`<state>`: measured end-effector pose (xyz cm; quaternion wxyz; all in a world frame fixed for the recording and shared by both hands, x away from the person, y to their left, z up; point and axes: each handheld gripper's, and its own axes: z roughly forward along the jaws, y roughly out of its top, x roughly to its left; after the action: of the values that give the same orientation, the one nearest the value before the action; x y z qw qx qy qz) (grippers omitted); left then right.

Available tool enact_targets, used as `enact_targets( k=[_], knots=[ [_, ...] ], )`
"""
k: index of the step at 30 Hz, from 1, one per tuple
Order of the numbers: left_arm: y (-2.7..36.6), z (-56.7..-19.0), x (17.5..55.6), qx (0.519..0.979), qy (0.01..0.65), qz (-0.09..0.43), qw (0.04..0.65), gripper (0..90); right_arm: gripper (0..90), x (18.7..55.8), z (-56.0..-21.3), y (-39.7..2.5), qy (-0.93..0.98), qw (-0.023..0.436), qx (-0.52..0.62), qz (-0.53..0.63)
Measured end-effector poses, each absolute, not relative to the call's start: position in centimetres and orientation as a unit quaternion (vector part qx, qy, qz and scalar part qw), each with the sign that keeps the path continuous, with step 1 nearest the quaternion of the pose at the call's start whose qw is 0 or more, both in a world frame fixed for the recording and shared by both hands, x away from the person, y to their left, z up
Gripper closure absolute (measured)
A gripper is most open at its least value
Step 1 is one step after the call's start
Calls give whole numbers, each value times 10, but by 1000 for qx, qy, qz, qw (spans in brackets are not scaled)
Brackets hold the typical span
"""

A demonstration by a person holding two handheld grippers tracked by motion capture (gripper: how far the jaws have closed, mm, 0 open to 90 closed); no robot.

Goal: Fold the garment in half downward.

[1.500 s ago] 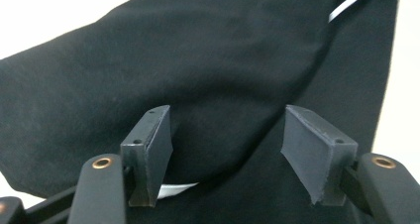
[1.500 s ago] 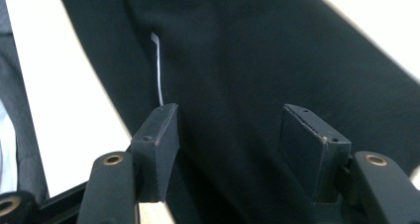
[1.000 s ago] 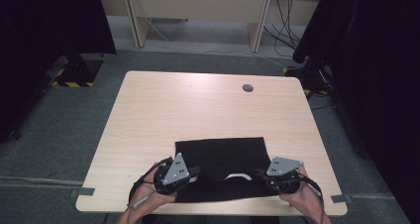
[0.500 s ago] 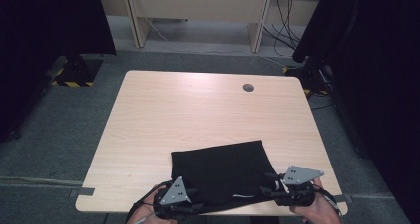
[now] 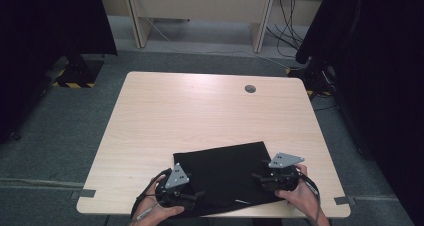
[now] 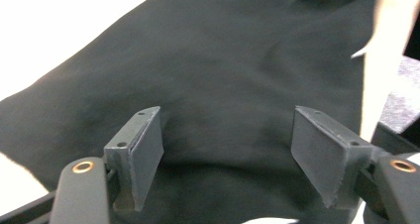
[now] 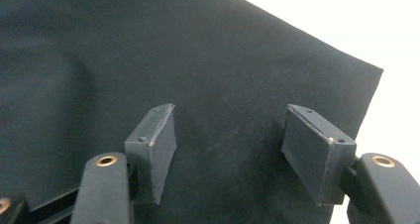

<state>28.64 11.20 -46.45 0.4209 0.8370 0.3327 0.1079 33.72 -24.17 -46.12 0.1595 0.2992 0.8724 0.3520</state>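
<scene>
Lying flat on the surface [image 5: 200, 116], a black cloth [image 5: 227, 171] runs lengthwise along its near edge. Left gripper [image 5: 192, 196] and right gripper [image 5: 260, 176] hover over the cloth's ends, jaws open and empty.

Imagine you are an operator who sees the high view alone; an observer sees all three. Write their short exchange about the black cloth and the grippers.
Operator: Is the left gripper open?
Observer: Yes, its fingers stand wide apart over the black cloth, pinching nothing.
Operator: And the right gripper?
Observer: Open too, above the cloth and close to its corner.
Operator: Is the cloth flat?
Observer: The left gripper view shows soft wrinkles in it; in the right gripper view it lies smooth against the table.
</scene>
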Motion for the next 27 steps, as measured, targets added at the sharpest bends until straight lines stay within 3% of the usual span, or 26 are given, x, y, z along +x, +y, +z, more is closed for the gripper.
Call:
enact_targets(
  k=[8, 16, 27],
  knots=[
    [116, -478, 327, 833, 364, 96, 406, 271, 331, 350, -472, -248, 858, 136, 346, 354],
    [100, -472, 372, 839, 355, 133, 391, 250, 331, 350, -469, -258, 846, 160, 385, 333],
    [106, -449, 320, 832, 333, 163, 413, 253, 323, 375, -462, -229, 846, 169, 364, 351]
  ],
)
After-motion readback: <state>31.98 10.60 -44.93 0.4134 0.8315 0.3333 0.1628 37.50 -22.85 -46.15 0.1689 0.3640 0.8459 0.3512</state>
